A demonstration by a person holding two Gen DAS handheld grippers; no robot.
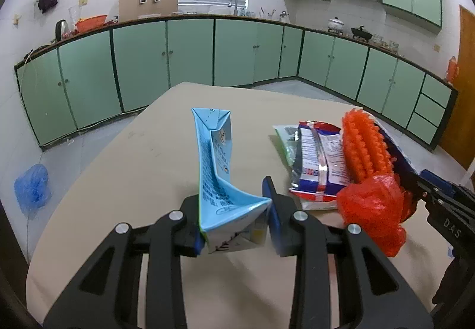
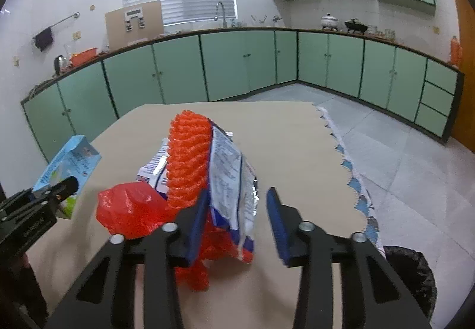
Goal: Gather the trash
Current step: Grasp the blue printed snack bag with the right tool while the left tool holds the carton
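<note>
My left gripper [image 1: 231,195] is shut on a crushed light-blue milk carton [image 1: 216,168], held upright just above the beige table [image 1: 133,165]. From the right wrist view the carton [image 2: 71,163] shows at the far left in that gripper [image 2: 63,189]. My right gripper [image 2: 237,192] stands around a white-and-blue snack wrapper [image 2: 228,177]. The left pad touches the wrapper and an orange mesh [image 2: 187,157]; a narrow gap shows at the right pad. A crumpled red plastic bag [image 2: 130,207] lies left of it. The left wrist view shows the same pile [image 1: 317,163] to the right.
A black-lined bin [image 2: 415,278] stands at the table's right front corner. A green-and-white wrapper [image 1: 285,136] lies behind the pile. A blue plastic bag [image 1: 31,188] sits on the floor at left. Green kitchen cabinets [image 1: 190,56] run along the far walls.
</note>
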